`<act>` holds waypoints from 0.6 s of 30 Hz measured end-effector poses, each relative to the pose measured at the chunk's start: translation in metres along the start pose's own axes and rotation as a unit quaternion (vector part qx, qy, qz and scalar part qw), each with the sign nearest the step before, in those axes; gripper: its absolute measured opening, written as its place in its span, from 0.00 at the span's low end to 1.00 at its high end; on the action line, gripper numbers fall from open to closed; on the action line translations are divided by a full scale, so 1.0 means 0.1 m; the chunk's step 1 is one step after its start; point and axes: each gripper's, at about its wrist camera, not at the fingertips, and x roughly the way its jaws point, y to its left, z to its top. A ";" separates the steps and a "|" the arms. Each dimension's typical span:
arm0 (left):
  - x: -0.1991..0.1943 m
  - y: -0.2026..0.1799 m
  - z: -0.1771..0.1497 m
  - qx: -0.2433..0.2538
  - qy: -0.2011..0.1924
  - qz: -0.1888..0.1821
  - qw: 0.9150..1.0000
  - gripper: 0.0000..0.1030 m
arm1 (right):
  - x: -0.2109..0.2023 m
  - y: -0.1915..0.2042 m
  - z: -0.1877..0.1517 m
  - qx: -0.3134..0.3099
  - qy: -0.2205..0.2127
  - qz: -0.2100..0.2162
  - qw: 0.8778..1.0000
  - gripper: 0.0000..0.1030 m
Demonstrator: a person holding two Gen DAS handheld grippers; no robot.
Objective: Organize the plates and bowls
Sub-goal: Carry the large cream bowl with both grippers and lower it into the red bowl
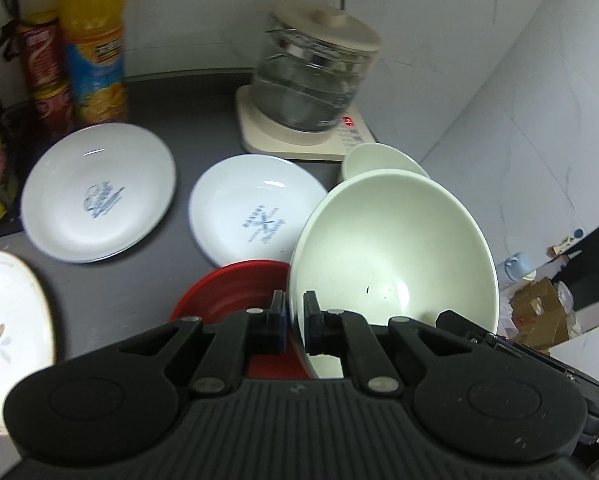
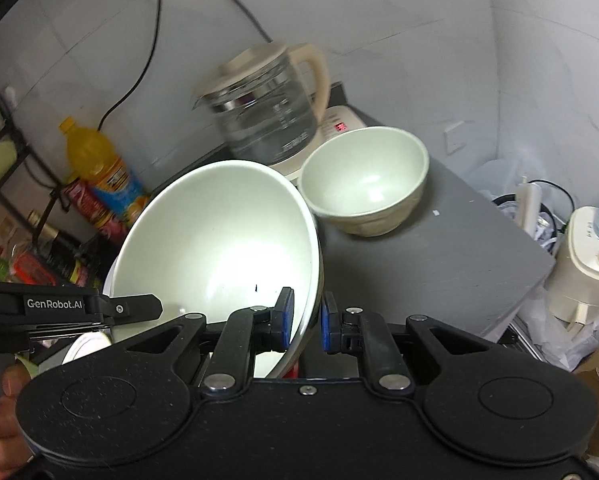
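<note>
1. Beyond both tongs, a glass kettle on its cream base stands at the back of the grey counter; an orange drink bottle and a red can stand far to the left of the left tongs.
2. Ahead-left of the left tongs lie two white plates with blue prints, one farther left and one nearer; a gold-rimmed plate sits at the left edge, and a red bowl lies directly under the fingers.
3. A small pale green bowl stands upright ahead-right of the right tongs, just beside the kettle base.
4. The large pale green bowl is tilted steeply, its glossy inside bearing small dark specks, above the red bowl.
5. The left tongs are clenched narrowly on its rim.
6. The right tongs straddle the opposite rim, blue pads close; whether both press it, I cannot tell.
</note>
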 end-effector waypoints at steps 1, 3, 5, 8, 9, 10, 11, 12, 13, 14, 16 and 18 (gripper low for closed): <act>-0.01 0.04 -0.01 -0.004 0.000 0.003 1.000 0.06 | 0.02 0.03 0.00 -0.005 0.003 0.002 1.000 0.13; -0.03 0.11 -0.02 -0.010 0.000 0.008 1.000 0.06 | 0.05 0.10 -0.01 -0.013 0.009 0.006 1.000 0.13; -0.05 0.17 -0.04 -0.016 0.002 0.013 1.000 0.06 | 0.09 0.16 -0.04 -0.022 0.016 0.010 1.000 0.14; -0.03 0.28 -0.09 -0.025 0.008 0.022 0.999 0.06 | 0.14 0.23 -0.09 -0.031 0.028 0.015 0.999 0.14; -0.02 0.32 -0.11 -0.027 0.011 0.024 0.999 0.06 | 0.15 0.26 -0.11 -0.034 0.031 0.016 0.999 0.14; -0.01 0.35 -0.13 -0.030 0.014 0.025 0.999 0.06 | 0.16 0.27 -0.12 -0.037 0.034 0.016 0.999 0.15; 0.00 0.39 -0.15 -0.034 0.019 0.025 0.999 0.06 | 0.17 0.29 -0.13 -0.040 0.037 0.016 0.998 0.15; 0.01 0.42 -0.17 -0.037 0.022 0.025 0.999 0.06 | 0.19 0.30 -0.15 -0.044 0.041 0.016 0.998 0.15; 0.02 0.45 -0.19 -0.039 0.026 0.026 0.999 0.06 | 0.20 0.31 -0.17 -0.047 0.045 0.015 0.998 0.15; 0.03 0.46 -0.21 -0.040 0.030 0.027 0.998 0.06 | 0.21 0.31 -0.18 -0.049 0.048 0.015 0.998 0.15; 0.06 0.50 -0.25 -0.041 0.037 0.028 0.998 0.06 | 0.23 0.33 -0.21 -0.052 0.055 0.013 0.997 0.15; 0.08 0.52 -0.28 -0.042 0.043 0.030 0.998 0.07 | 0.25 0.35 -0.24 -0.056 0.062 0.011 0.996 0.15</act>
